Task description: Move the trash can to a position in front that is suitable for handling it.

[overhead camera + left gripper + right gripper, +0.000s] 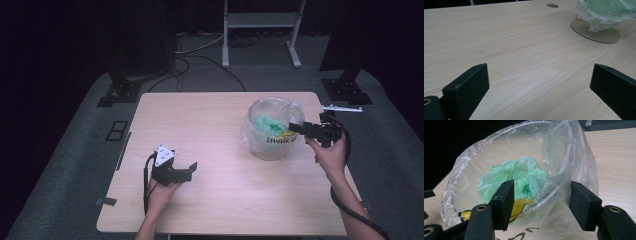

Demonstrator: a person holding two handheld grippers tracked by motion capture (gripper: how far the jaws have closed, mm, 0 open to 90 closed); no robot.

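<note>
Thin, slippery plastic bag (571, 157) lines the breakable glass bowl (272, 131). Right tongs (541, 202) sit wide around its rim, a good holding spot; left tongs (539, 87) wide, empty.

Two black claws are being shown, one in each bare-armed hand, with no sleeves being worn. The left claw (176, 171) is being topped by a grey three-cornered plate (163, 155) dotted with small dark fixings, and a black cable (146, 182) is being trailed behind it. The right claw (300, 129) is being followed by a thicker black cable (350, 210). Blocky matte jaws with small screw holes and brass-ringed pivots (481, 208) are being seen in the gripper views.
</note>
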